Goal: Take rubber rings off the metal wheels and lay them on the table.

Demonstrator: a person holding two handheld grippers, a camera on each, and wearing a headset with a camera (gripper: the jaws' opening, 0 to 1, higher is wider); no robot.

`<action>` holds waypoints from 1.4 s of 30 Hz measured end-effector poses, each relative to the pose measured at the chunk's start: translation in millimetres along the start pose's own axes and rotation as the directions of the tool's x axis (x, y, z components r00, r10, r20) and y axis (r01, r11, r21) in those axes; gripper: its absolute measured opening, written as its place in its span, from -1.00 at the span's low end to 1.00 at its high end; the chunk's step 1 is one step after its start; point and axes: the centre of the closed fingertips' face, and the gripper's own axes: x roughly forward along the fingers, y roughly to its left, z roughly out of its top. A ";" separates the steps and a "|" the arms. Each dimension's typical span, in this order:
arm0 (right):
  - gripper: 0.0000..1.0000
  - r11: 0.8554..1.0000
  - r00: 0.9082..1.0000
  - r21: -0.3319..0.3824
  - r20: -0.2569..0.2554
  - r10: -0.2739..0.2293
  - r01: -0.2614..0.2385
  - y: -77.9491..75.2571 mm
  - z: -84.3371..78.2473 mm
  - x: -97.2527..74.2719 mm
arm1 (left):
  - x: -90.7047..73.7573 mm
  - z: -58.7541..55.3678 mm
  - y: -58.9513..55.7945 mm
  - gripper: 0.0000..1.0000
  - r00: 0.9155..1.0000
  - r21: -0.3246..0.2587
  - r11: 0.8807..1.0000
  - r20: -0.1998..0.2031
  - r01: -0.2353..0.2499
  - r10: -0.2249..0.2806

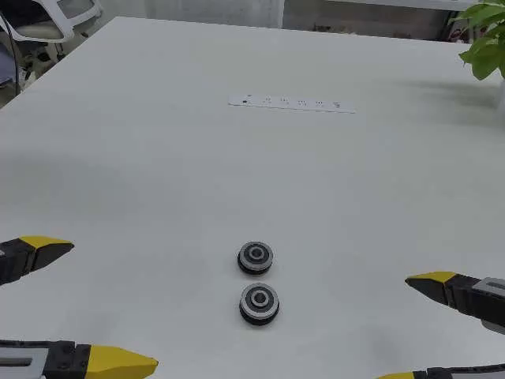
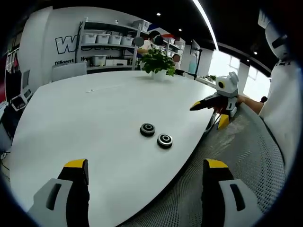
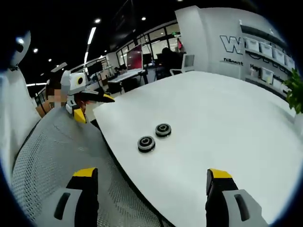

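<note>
Two metal wheels with black rubber rings lie flat on the white table (image 1: pixel 158 158), one behind the other. The far wheel (image 1: pixel 256 257) (image 2: pixel 147 129) (image 3: pixel 163 130) sits just beyond the near wheel (image 1: pixel 259 303) (image 2: pixel 164 140) (image 3: pixel 146 143). My left gripper (image 1: pixel 114 305) (image 2: pixel 146 165) hovers open at the left of the wheels, well apart from them. On the opposite side my right gripper (image 1: pixel 393 328) (image 3: pixel 152 172) is open too, with nothing between its yellow-tipped jaws. Each gripper faces the wheels and shows in the other's view: the right gripper (image 2: pixel 213 103), the left gripper (image 3: pixel 90 98).
A white socket strip (image 1: pixel 290 103) is set into the table farther back. A potted plant (image 1: pixel 485 39) (image 2: pixel 156 61) stands at the far right corner. Office chairs (image 1: pixel 47 24) stand beyond the far left edge. The table's near edge runs close to the wheels.
</note>
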 end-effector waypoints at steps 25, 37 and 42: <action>0.87 1.000 1.000 -0.005 -0.010 0.009 -0.009 0.8 -1.3 0.8 | 1.6 -1.0 -3.5 0.98 1.000 0.005 1.000 -0.014 0.009 -0.008; 0.87 1.000 1.000 -0.005 -0.014 0.011 -0.011 1.2 -2.1 1.2 | 1.9 0.4 -6.5 0.98 1.000 0.004 1.000 -0.017 0.013 -0.013; 0.87 1.000 1.000 -0.002 -0.009 0.009 -0.009 0.5 -1.6 0.7 | 1.7 0.5 -6.4 0.98 1.000 0.003 1.000 -0.018 0.013 -0.013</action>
